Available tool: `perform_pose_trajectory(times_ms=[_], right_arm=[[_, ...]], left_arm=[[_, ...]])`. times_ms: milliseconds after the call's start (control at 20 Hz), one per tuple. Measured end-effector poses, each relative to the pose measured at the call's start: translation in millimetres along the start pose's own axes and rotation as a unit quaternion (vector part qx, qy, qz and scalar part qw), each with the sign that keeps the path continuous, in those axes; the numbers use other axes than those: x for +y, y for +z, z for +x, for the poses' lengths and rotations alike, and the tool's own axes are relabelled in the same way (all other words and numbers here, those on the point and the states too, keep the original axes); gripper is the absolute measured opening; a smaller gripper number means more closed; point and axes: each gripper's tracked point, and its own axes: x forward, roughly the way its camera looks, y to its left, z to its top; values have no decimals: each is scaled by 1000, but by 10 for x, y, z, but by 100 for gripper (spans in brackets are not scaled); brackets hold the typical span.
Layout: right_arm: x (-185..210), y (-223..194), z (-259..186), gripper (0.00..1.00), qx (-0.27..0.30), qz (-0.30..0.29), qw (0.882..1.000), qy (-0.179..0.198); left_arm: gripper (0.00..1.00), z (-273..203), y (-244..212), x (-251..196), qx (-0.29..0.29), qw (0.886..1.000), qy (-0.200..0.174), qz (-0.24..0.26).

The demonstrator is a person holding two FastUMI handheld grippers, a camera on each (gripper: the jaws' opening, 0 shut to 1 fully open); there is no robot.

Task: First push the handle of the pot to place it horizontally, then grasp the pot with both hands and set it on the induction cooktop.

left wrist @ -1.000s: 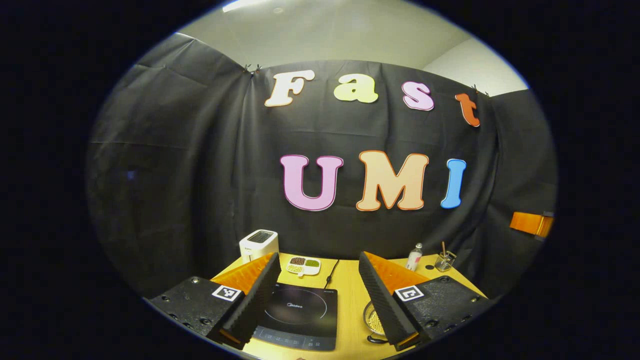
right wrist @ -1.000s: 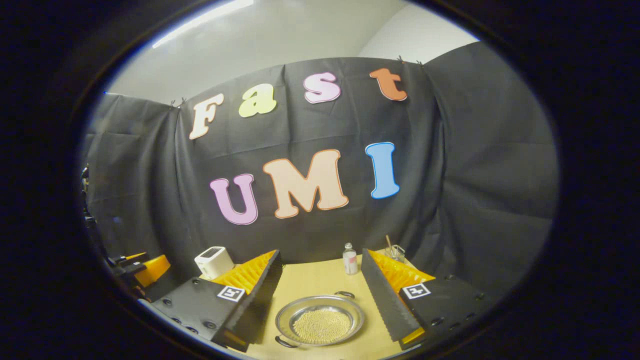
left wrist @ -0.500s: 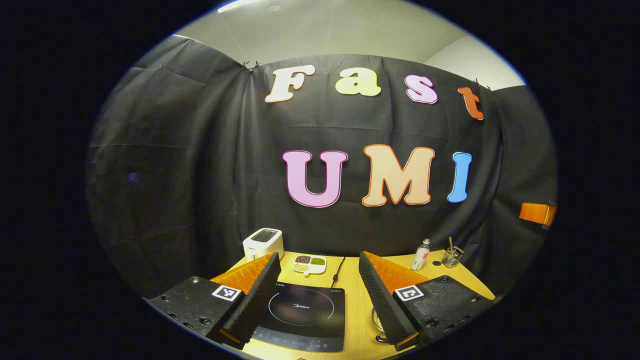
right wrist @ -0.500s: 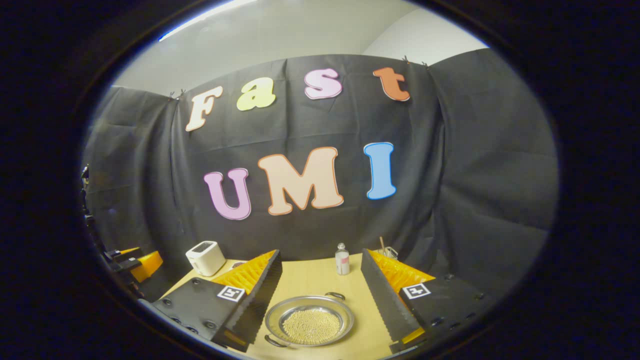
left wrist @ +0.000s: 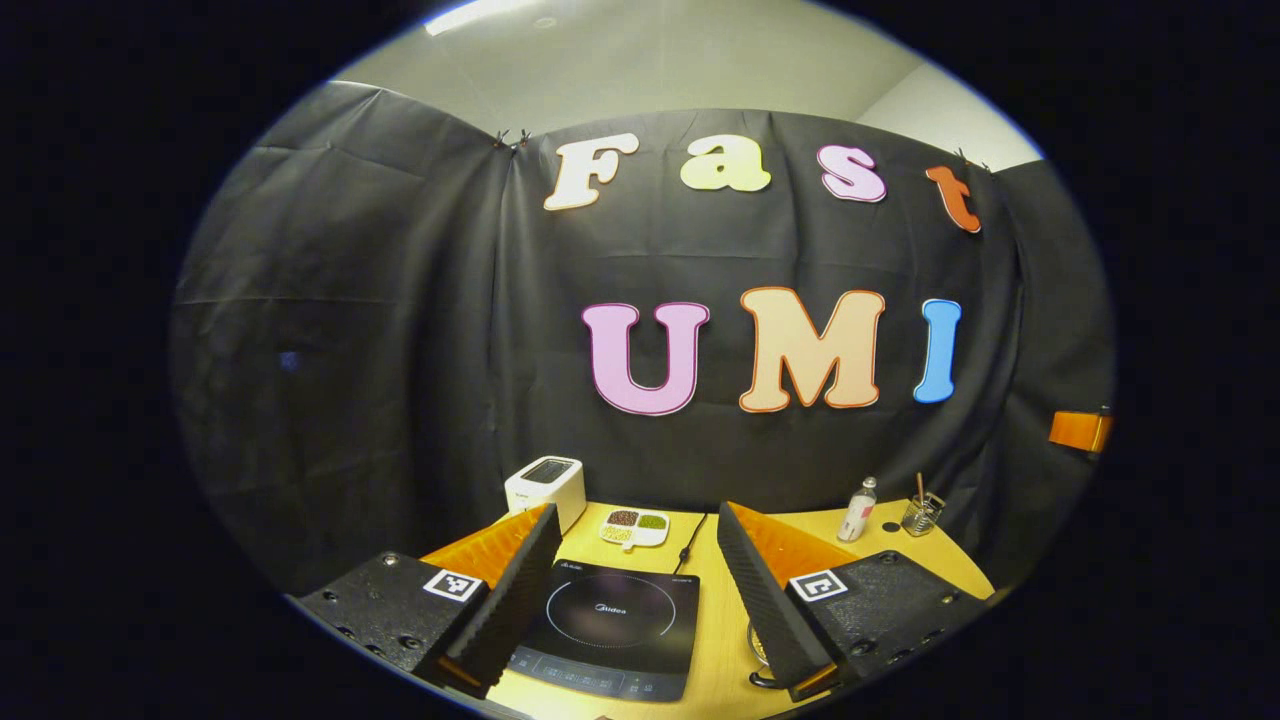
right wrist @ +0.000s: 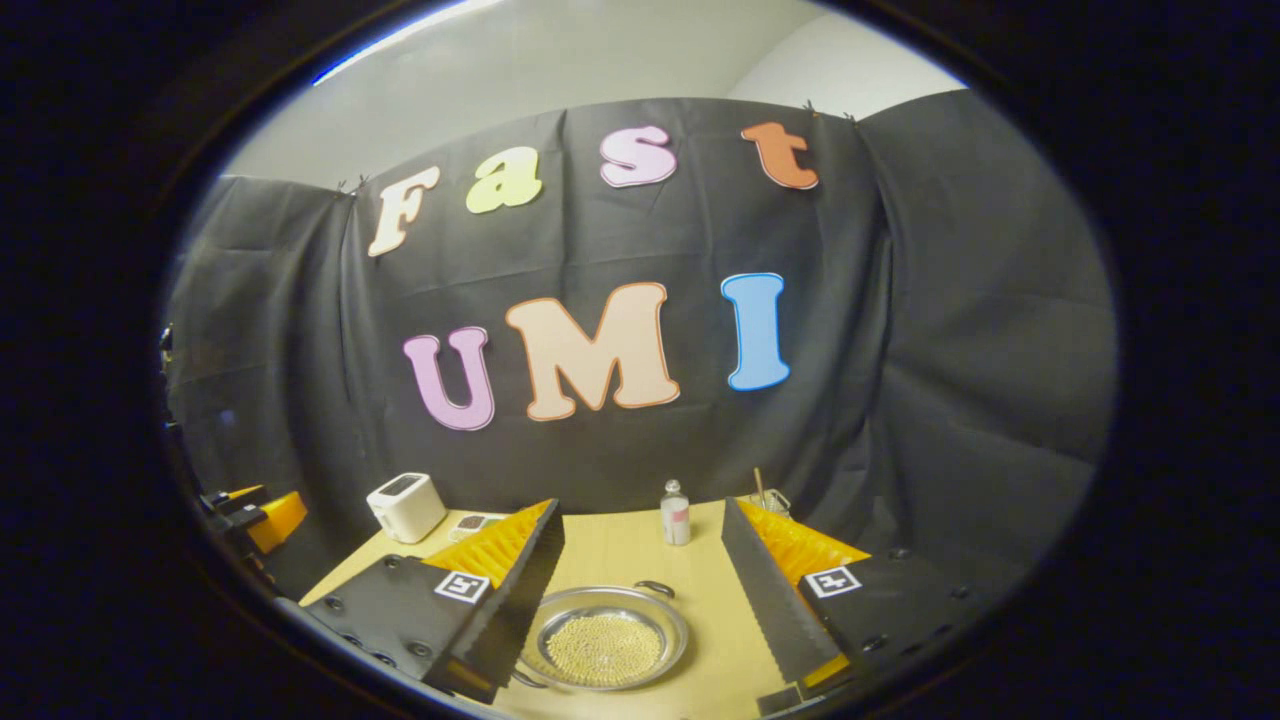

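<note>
A shallow steel pot full of small pale beads sits on the wooden table. One black loop handle is on its far rim and the other is at the near left. My right gripper hovers over it, open, with nothing between its fingers. The black induction cooktop lies flat below my left gripper, which is also open and holds nothing. A sliver of the pot peeks out beside the left gripper's right finger, just right of the cooktop.
At the back of the table stand a white toaster, a divided dish of beans, a small bottle and a glass with a stick. The cooktop's cord runs toward the back wall.
Both grippers have drifted while staying open. Things slid slightly right in the left gripper view. The pot slid left in the right gripper view. Nothing on the table moved.
</note>
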Motion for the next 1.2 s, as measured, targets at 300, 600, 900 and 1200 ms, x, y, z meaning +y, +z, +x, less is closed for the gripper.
perform_pose_trajectory(times_ms=[300, 600, 900, 1200], right_arm=[[-233, -68, 190, 38, 8, -20, 1000, 13], [-273, -187, 357, 2, 16, -38, 998, 38], [-238, -547, 414, 3, 56, -52, 994, 82], [-14, -1034, 333, 0, 122, -47, 983, 128]], left_arm=[[96, -111, -42, -115, 4, 1000, 29, -1], [96, -223, -117, -233, 12, 999, 50, -3], [96, -330, -154, -254, 10, 997, 75, -2], [92, -382, -148, -186, 7, 997, 81, 4]])
